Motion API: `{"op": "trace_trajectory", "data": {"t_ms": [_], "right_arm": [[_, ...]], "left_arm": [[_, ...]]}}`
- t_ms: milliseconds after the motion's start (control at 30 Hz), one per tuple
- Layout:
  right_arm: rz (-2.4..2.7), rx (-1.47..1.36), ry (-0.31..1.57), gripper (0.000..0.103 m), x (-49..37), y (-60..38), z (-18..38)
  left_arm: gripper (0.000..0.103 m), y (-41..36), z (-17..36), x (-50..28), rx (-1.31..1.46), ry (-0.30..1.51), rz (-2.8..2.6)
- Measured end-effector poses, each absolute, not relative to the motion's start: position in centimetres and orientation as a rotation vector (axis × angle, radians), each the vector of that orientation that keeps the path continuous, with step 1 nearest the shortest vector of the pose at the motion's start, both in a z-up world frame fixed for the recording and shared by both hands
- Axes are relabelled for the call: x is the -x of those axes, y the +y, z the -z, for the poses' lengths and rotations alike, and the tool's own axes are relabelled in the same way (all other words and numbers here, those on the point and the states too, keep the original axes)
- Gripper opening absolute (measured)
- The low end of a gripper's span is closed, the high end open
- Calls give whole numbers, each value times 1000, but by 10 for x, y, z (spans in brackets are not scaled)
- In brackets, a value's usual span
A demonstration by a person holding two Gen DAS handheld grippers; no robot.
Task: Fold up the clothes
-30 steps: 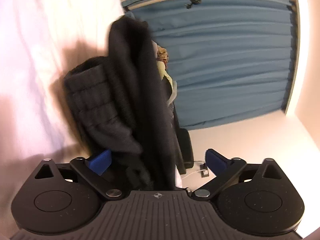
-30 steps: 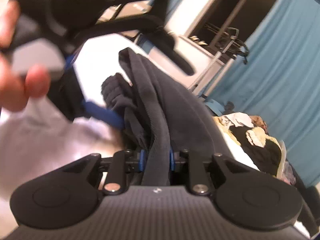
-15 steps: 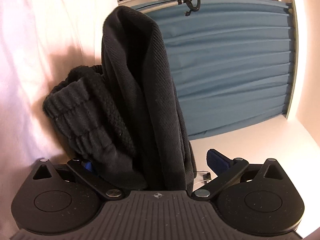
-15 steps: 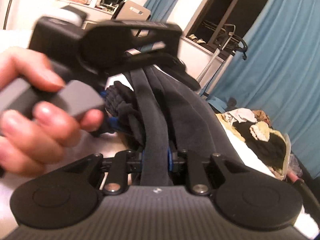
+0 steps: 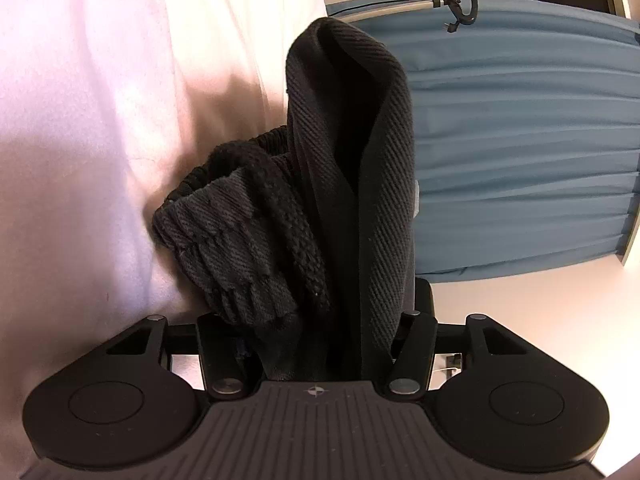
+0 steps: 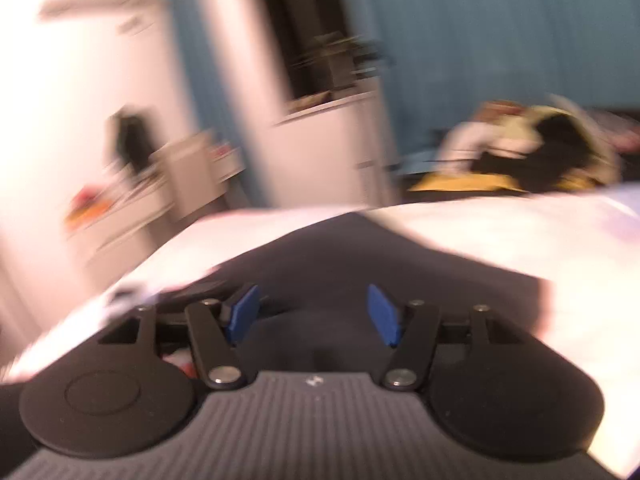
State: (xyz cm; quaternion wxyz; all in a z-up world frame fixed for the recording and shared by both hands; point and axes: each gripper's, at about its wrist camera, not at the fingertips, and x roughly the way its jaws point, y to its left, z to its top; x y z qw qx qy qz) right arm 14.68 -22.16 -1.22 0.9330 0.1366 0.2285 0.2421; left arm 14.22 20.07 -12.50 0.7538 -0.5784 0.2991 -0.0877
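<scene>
2 grippers are seen over a white bed point(image 5: 100, 160).
The left gripper point(image 5: 320, 340) is clamped on a bunched black garment point(image 5: 360, 184) toward 12 o'clock; the right gripper point(image 6: 314, 316) is held spread above dark cloth point(image 6: 340, 256).

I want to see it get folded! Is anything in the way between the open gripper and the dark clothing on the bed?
Nothing visible. The right gripper hangs open just above the dark garment spread on the white bed. The picture is blurry.
</scene>
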Motion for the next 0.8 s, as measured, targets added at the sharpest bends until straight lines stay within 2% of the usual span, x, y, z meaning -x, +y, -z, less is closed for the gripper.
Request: {"op": "trace_trajectory", "data": {"t_ms": [167,367,400,433,500,633,667,700,800], "right_arm": [[-376,-610,705,65,-191,-270,60],[-322,-754,694,68,-189,-283,74],[-284,-748,693,72,-184,-285,74],[-245,-739,694,82,-179,-287,74],[-206,-737,703,86,-175,-291,83],[-287,-858,739,83,-180,-291,104],[-315,-884,725,82,-182,-288,106],[-341,-907,709,75,-183,-285,107],[-389,-910,635,74,-181,-284,103]], "left_arm": [[58,207,117,-139,1240,651,188],[59,216,109,-135,1224,650,189],[59,218,108,-134,1223,649,189],[60,219,107,-134,1221,647,188],[60,223,104,-132,1218,644,187],[60,229,98,-130,1212,641,187],[60,231,97,-129,1212,641,187],[60,233,96,-129,1213,640,186],[60,239,91,-127,1209,640,185]]}}
